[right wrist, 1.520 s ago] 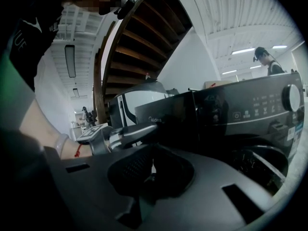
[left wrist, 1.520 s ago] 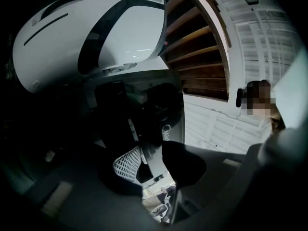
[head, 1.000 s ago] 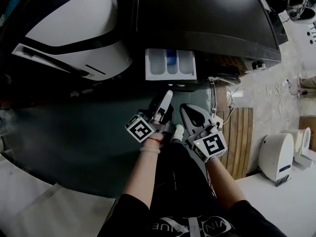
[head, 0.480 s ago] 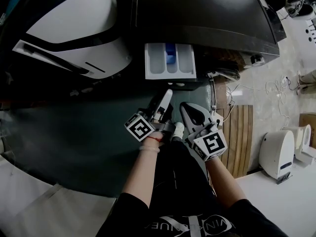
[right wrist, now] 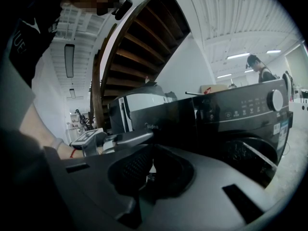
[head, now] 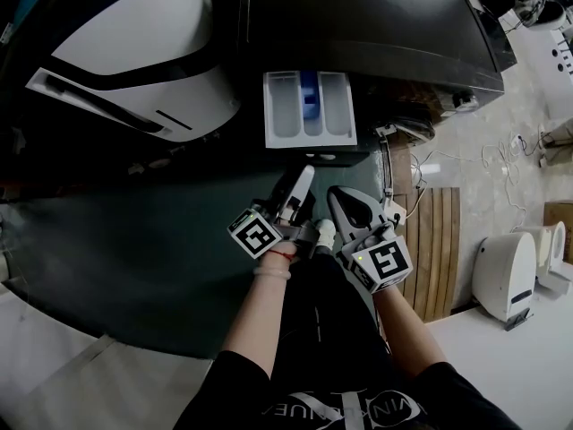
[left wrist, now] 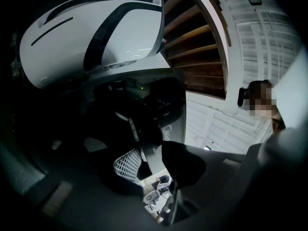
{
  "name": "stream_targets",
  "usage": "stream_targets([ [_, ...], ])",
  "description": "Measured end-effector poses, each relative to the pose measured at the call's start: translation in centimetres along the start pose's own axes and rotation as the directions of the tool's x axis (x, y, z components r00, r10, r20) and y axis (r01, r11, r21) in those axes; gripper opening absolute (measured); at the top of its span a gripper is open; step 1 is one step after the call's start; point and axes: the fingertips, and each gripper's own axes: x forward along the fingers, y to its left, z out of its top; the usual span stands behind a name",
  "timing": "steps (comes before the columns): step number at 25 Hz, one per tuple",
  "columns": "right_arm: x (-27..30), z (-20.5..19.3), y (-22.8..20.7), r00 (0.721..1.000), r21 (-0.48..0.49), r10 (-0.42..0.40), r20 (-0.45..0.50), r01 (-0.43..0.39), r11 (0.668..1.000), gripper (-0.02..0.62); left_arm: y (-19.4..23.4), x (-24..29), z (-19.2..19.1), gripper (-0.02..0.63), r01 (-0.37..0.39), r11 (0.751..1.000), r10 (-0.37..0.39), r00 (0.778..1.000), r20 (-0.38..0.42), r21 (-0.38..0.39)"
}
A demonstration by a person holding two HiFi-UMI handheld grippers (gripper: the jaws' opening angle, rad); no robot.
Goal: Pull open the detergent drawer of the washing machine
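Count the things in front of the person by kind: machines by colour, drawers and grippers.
Black washing machine: 1
White machine: 1
Open detergent drawer: 1
Grippers, the left gripper and the right gripper: 2
Total: 5

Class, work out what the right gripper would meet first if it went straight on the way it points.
Probably the front of the black washer, below the open drawer. The right gripper has nothing nearer ahead, though depth is unclear.
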Motion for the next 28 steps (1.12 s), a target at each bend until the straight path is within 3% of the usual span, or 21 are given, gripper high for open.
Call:
stream_targets([
  [16,-0.9,-0.3,0.1,0.999,0.025,-0.037,-0.013,0.038,0.999,0.012,0.3,-0.5,-0.2,0.123,-0.018,0.999,0.019,1.0,-0.024,0.031],
  [19,-0.9,0.1,0.0,0.999,0.027,-0.041,-0.001,0.041,0.999,0.012,0.6,-0.9,-0.4,0.102,-0.051,0.995,0.056,0.997,-0.058,0.085],
  [23,-0.8,1.0,0.0,0.999,0.046,-0.043,0.011,0.043,0.998,0.012,0.7,-2.1,-0.7,0.026,-0.117,0.977,0.138,0.984,-0.113,0.178],
  [25,-0.6,1.4,0.0,0.999,0.03,-0.037,0.014,0.037,0.999,0.012,0.3,-2.5,-0.5,0.011,-0.127,0.956,0.169,0.975,-0.143,0.263],
  [28,-0.5,2.5,0.1,0.999,0.007,-0.029,0.016,0.028,1.0,0.012,-1.0,-2.8,-0.3,0.009,-0.122,0.898,0.223,0.954,-0.2,0.423],
])
